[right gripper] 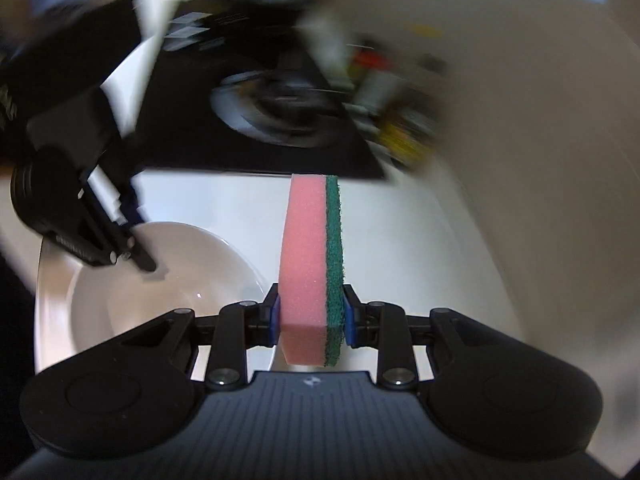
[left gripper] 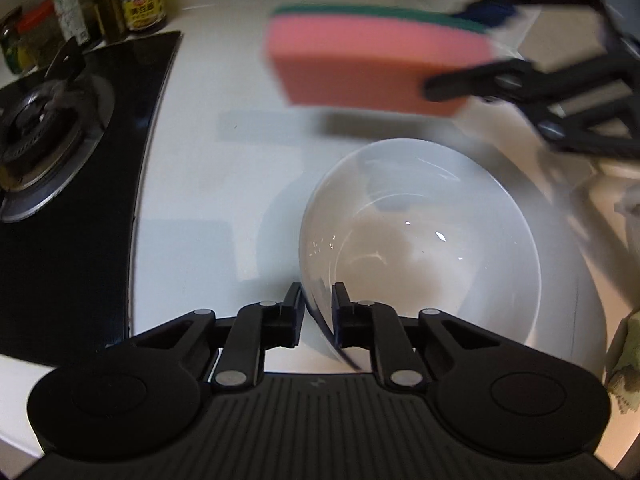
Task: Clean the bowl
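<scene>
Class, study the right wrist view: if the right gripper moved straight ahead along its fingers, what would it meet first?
Probably the white countertop, then the black stove edge beyond; the sponge it holds would touch first. Depth is unclear.

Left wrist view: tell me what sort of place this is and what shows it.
Most likely a home kitchen counter. A gas stove burner sits in a black hob at left, sauce jars and bottles stand behind it, and a white bowl rests on the white countertop, with a dish sponge held above.
</scene>
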`<state>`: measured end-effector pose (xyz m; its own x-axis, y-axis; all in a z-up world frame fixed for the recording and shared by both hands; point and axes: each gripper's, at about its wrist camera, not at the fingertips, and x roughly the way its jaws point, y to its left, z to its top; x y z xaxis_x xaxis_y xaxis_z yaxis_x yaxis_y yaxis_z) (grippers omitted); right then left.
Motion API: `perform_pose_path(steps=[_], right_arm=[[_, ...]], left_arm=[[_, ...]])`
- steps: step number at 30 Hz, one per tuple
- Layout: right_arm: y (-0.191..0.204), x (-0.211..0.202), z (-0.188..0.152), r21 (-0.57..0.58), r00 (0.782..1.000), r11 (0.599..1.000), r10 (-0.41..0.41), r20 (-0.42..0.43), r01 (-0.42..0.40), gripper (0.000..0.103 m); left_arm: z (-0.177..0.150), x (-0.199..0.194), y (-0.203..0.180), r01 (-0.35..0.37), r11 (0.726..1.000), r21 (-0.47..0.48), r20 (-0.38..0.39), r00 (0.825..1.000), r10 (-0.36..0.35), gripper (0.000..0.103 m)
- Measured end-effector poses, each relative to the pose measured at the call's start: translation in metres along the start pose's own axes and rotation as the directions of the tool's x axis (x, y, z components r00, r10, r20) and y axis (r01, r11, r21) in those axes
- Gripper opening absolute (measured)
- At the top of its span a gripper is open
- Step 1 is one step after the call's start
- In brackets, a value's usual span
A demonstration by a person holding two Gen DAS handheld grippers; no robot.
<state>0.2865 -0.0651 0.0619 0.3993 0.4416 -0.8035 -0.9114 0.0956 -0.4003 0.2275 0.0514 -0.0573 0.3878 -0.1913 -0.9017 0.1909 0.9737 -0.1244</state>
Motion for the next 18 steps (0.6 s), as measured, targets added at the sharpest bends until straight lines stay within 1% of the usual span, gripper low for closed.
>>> perform_pose_path(steps=[1, 2, 4, 6, 8, 10, 12, 15, 18], right_arm=[[-0.004, 0.007, 0.007, -0.064, 0.999, 0.997, 0.038, -0.015, -0.039, 0.025], [-0.004, 0.009, 0.012, -0.104, 0.997, 0.992, 0.075, -0.026, -0.077, 0.025], [-0.010, 0.022, 0.021, -0.212, 0.980, 0.957, 0.186, -0.074, -0.198, 0.025], [-0.004, 0.024, 0.023, -0.257, 0.967, 0.934, 0.225, -0.119, -0.249, 0.025], [0.003, 0.025, 0.021, -0.282, 0.957, 0.917, 0.247, -0.154, -0.282, 0.025], [0.002, 0.022, 0.017, -0.257, 0.952, 0.920, 0.264, -0.157, -0.298, 0.025], [-0.004, 0.017, 0.007, -0.199, 0.950, 0.933, 0.276, -0.145, -0.301, 0.025], [-0.012, 0.009, -0.014, -0.065, 0.958, 0.959, 0.269, -0.104, -0.276, 0.025], [-0.013, 0.000, -0.042, 0.084, 0.968, 0.967, 0.245, -0.052, -0.240, 0.025]], left_arm=[[0.001, 0.001, -0.001, -0.006, 1.000, 0.015, 0.007, 1.000, 0.006, 0.012], [0.001, 0.002, -0.002, -0.013, 0.999, 0.031, 0.014, 1.000, 0.012, 0.012], [-0.001, 0.004, -0.008, -0.050, 0.996, 0.068, 0.036, 0.998, 0.048, 0.010], [0.001, 0.008, -0.009, -0.080, 0.993, 0.081, 0.055, 0.996, 0.076, 0.010], [0.002, 0.010, -0.007, -0.081, 0.994, 0.077, 0.063, 0.995, 0.076, 0.011], [0.003, 0.012, -0.007, -0.074, 0.994, 0.077, 0.067, 0.995, 0.069, 0.013], [0.004, 0.014, -0.011, -0.077, 0.993, 0.092, 0.080, 0.994, 0.070, 0.016], [0.005, 0.016, -0.016, -0.086, 0.991, 0.105, 0.093, 0.993, 0.076, 0.019], [0.006, 0.017, -0.021, -0.089, 0.990, 0.114, 0.102, 0.992, 0.078, 0.023]])
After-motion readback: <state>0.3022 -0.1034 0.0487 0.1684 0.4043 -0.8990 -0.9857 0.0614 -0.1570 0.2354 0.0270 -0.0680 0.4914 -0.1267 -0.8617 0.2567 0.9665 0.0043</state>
